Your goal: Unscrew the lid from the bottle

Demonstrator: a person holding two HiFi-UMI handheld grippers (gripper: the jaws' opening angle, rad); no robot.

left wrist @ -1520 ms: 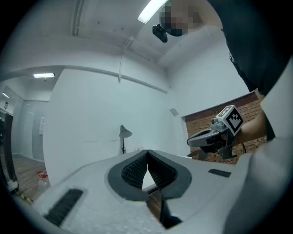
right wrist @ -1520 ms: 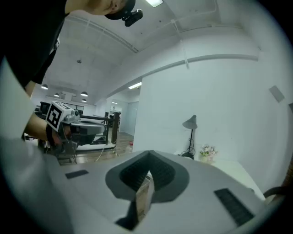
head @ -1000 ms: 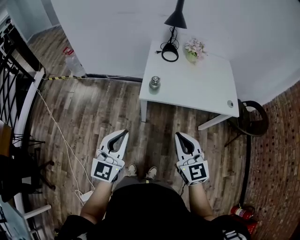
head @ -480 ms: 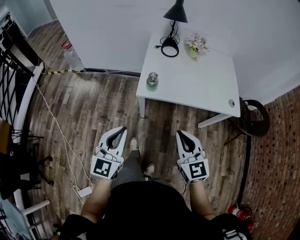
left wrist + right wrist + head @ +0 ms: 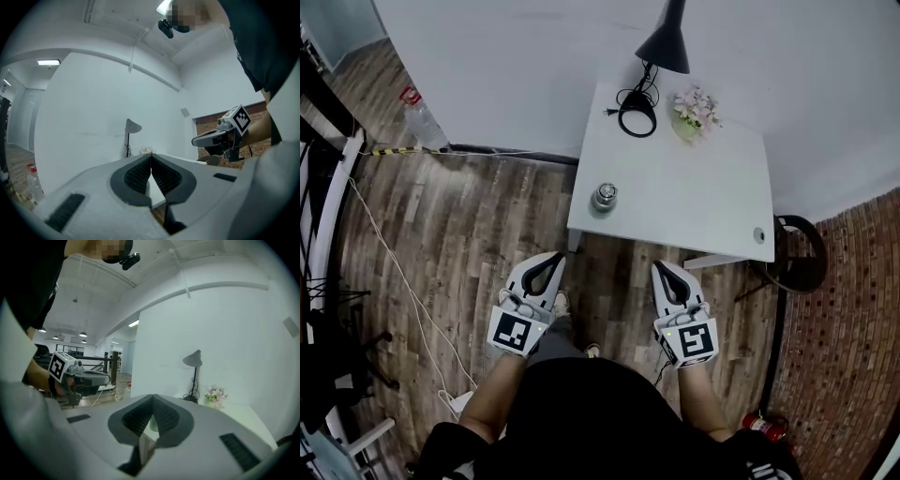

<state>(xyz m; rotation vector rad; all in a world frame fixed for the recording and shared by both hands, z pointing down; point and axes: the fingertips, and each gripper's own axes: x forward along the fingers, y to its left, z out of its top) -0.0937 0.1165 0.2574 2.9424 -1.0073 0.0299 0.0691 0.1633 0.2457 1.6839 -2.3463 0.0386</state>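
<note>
The bottle [image 5: 605,198] stands upright near the front left corner of the white worktop [image 5: 694,197]. Its lid [image 5: 605,191] is on and faces straight up, so from your head you look almost down its long axis. That axis is vertical, and the lid's turning axis with it.

Your left tool [image 5: 553,262] and your right tool [image 5: 662,270] are both held low in front of you, over the wooden floor [image 5: 469,234] and short of the worktop's front edge. Each points forward, and the two lean slightly in toward each other. The bottle lies ahead of both and between them from side to side, with the left tool perhaps slightly nearer. Neither tool touches it or the worktop.

Both tools are closed right down. In each gripper view the ribbed pads meet at the tips and nothing is pinched between them, so you carry nothing.

Judging from this layout, the approach is forward and slightly inward for either hand. The left tool looks better placed to come in from the corner side and steady the body. The right would then reach over the worktop to take the lid from the side or from above. You need to open both tools wide before they arrive. Because the bottle sits close to the corner, a nudge from the right could push it off the edge.
</note>
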